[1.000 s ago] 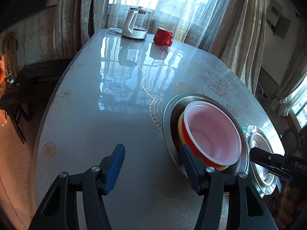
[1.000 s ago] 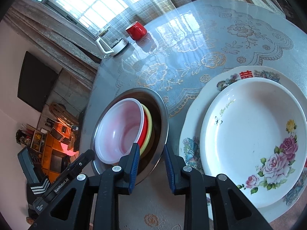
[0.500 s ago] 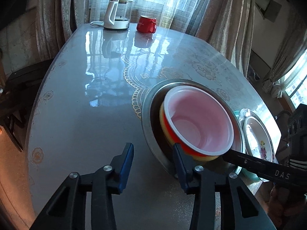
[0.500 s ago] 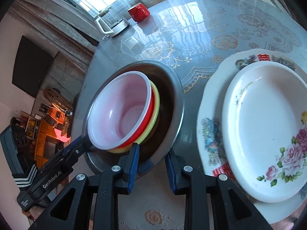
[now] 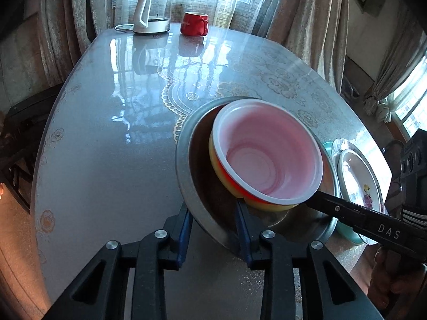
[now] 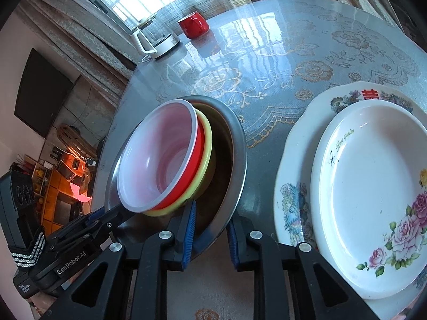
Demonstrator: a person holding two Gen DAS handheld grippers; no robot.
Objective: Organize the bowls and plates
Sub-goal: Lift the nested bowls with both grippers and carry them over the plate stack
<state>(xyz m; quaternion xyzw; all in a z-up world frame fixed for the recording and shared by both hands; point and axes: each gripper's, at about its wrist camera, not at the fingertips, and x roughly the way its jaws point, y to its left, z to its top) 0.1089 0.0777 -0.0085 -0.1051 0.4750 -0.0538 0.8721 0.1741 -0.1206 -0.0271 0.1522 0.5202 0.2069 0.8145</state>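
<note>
A steel bowl [image 5: 192,176] [image 6: 237,154] holds a nested stack: a clear pinkish plastic bowl [image 5: 267,149] [image 6: 157,157] in a red bowl [image 6: 196,162] in a yellow bowl [image 6: 206,157]. The stack tilts. My left gripper [image 5: 213,221] straddles the steel bowl's near rim, one finger inside, one outside. My right gripper [image 6: 210,229] straddles the same rim from the other side. Two floral plates [image 6: 368,186] [image 5: 357,176] are stacked to the right of the bowls.
A white kettle [image 5: 150,13] [image 6: 157,40] and a red mug [image 5: 193,24] [image 6: 193,24] stand at the table's far end. A teal dish edge [image 5: 347,233] shows under the plates. Chairs stand left of the table [image 5: 106,133].
Both grippers moved in onto the steel bowl's rim and their jaws narrowed around it. The bowl stack now tilts and sits closer to both cameras.
</note>
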